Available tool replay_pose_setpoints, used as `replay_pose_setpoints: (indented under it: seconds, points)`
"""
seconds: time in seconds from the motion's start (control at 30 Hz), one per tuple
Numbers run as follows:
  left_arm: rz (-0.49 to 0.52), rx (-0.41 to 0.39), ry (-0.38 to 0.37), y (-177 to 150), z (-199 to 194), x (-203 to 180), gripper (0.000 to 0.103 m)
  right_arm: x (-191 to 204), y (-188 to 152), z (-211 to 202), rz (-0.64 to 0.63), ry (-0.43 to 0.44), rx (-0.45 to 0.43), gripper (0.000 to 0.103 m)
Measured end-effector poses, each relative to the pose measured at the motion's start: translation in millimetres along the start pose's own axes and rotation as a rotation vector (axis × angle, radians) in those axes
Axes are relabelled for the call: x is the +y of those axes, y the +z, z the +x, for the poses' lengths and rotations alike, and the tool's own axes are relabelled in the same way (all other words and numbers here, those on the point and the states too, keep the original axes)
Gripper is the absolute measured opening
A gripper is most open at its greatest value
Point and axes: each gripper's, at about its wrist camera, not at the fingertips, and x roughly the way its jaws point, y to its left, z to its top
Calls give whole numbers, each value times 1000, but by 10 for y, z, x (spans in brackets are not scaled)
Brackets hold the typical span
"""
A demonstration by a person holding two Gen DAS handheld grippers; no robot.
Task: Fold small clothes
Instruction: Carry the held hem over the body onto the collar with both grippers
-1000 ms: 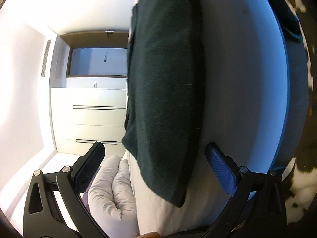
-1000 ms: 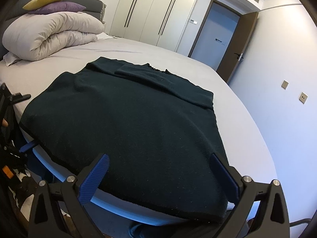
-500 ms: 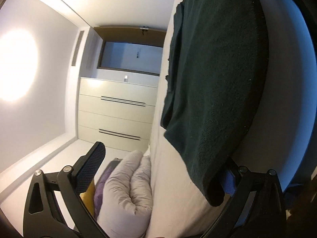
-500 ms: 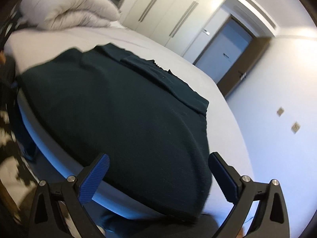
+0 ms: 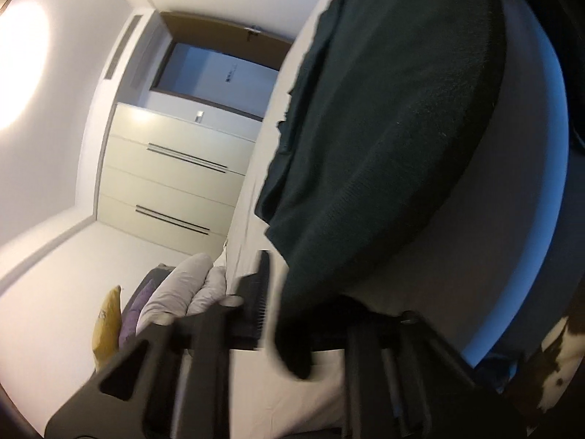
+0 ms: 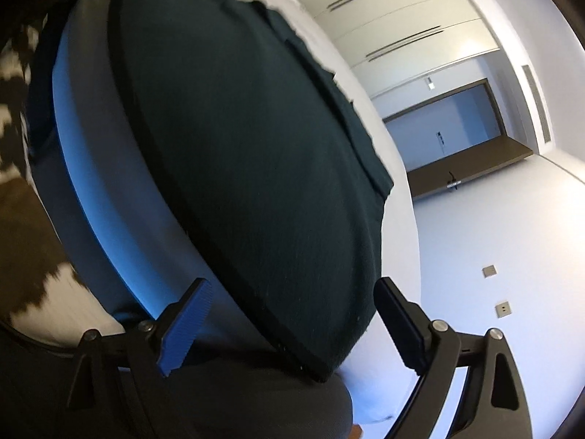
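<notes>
Dark green sweater (image 6: 248, 139) lies flat on the bed (image 6: 95, 190), spread wide. Its long axis runs from the hem at the bed's near edge toward the folded-in sleeves and collar at the far end, toward the wardrobe (image 5: 175, 179) side.

Left tool (image 5: 278, 314): fingers together, clamped on the sweater's near corner; the cloth bunches and hangs between them. A second ago this tool stood wide apart around that corner with nothing gripped. Frame is motion-blurred.

Right tool (image 6: 292, 325): fingers apart and closing, the other hem corner between them, pads not pressing on it. Compared with a second ago, the view has rolled strongly and sits lower and closer to the hem.

Around: duvet (image 5: 182, 292) with purple and yellow pillows (image 5: 106, 318) at the head of the bed, door (image 6: 449, 124) beyond, patterned rug (image 6: 22, 219) on the floor. Nothing lies on the sweater.
</notes>
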Motion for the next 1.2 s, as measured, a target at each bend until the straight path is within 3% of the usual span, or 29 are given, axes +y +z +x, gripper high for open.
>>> replay_pose_setpoints:
  seconds: [0.33, 0.43, 0.7, 0.77, 0.83, 1.0, 1.07, 1.2]
  points:
    - [-146, -1, -45, 140, -72, 295, 6, 236, 29, 234, -165, -105, 88, 78]
    - [-187, 10, -62, 157, -68, 396, 6, 294, 20, 280, -202, -124, 108, 70]
    - [-271, 36, -88, 129, -60, 603, 6, 153, 30, 283, -169, -165, 105, 58]
    - [-276, 33, -89, 128, -72, 620, 6, 71, 10, 298, -144, -164, 112, 43]
    - [-279, 33, -91, 122, -78, 629, 6, 17, 0, 305, -130, -160, 120, 35]
    - [-274, 24, -97, 103, -62, 613, 6, -81, -25, 271, -106, -175, 122, 34]
    - [-267, 22, -104, 93, -49, 586, 6, -124, -33, 265, -97, -174, 124, 12]
    - [-257, 26, -112, 69, -51, 573, 6, -97, -26, 136, -83, -183, 121, 4]
